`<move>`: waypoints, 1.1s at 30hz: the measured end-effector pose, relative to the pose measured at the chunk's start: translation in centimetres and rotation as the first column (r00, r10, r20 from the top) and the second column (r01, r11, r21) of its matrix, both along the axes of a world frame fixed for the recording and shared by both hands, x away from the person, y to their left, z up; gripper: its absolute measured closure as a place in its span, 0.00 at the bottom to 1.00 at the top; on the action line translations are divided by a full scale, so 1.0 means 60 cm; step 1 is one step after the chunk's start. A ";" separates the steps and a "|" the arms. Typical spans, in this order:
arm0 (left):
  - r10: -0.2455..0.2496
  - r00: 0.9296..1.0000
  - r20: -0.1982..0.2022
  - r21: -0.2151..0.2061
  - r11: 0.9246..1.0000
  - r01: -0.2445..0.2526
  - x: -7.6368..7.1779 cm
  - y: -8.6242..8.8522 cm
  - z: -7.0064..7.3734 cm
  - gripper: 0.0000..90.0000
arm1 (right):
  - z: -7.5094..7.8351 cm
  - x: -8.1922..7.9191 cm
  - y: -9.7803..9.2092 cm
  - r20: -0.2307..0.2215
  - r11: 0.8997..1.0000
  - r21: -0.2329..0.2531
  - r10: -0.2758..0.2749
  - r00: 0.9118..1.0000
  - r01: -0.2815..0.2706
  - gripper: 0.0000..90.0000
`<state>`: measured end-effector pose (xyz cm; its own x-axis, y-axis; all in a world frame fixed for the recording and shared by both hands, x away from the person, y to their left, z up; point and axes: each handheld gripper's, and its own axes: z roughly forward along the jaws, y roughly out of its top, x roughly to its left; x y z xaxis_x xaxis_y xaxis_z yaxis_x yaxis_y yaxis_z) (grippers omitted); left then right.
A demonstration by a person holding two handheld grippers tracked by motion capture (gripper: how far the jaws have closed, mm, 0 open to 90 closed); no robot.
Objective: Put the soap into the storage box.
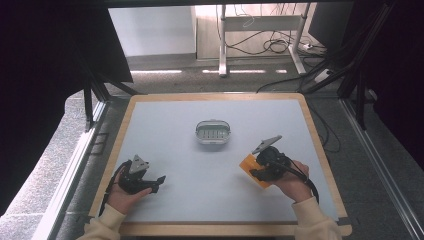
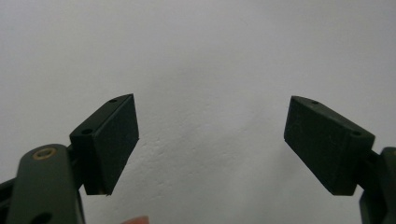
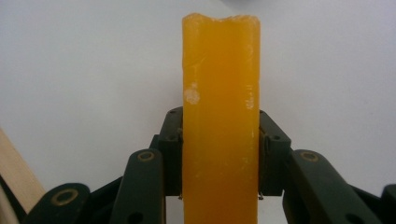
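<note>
Closest to the high view's camera, two cream sleeves are coming in from the bottom edge, each hand carrying a black gripper over the pale grey table (image 1: 215, 165) with its wooden rim.

On the person's right, the right gripper (image 1: 256, 170) is clamping an orange block (image 1: 251, 168) — in the right gripper view the orange block (image 3: 220, 121) is standing upright between the two jaws, which are pressing against its long sides, and its ragged top edge is rising well above them. A small pale scuff is showing on its front face. From above, the block is sitting at the right side of the table, low over the surface; whether it is touching the table I cannot tell. A grey three-cornered plate is tilting up on top of this gripper.

On the person's left, the left gripper (image 1: 159, 181) is resting near the front left corner, its jaws pointing toward the table's middle. In the left gripper view its jaws are standing wide apart, with bare grey surface between them and nothing held.

Between the two, farther back, a small grey tray (image 1: 213, 133) with a rounded rim is lying at the table's middle — well apart from both grippers.
</note>
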<state>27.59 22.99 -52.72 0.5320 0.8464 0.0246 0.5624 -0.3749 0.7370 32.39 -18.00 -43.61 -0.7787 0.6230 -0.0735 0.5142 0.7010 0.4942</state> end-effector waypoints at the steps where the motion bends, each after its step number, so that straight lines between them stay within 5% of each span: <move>1: 0.000 1.000 -0.002 0.001 1.000 0.000 0.000 0.000 0.000 0.20 | 0.002 0.000 0.000 0.003 1.000 0.001 0.004 1.000 -0.004 0.68; 21: -0.007 1.000 -0.002 0.009 1.000 0.007 0.000 0.003 0.001 0.20 | 0.036 0.030 0.000 0.019 0.998 0.051 0.034 0.999 -0.035 0.69; 33: -0.003 1.000 0.002 0.007 1.000 0.002 0.000 0.003 0.001 0.20 | 0.048 0.045 0.008 0.023 0.999 0.035 0.032 0.999 -0.032 0.69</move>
<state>27.59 23.15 -52.63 0.5340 0.8449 0.0311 0.5603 -0.3812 0.7354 35.07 -17.50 -40.72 -0.7967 0.6004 -0.0695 0.4804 0.6988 0.5300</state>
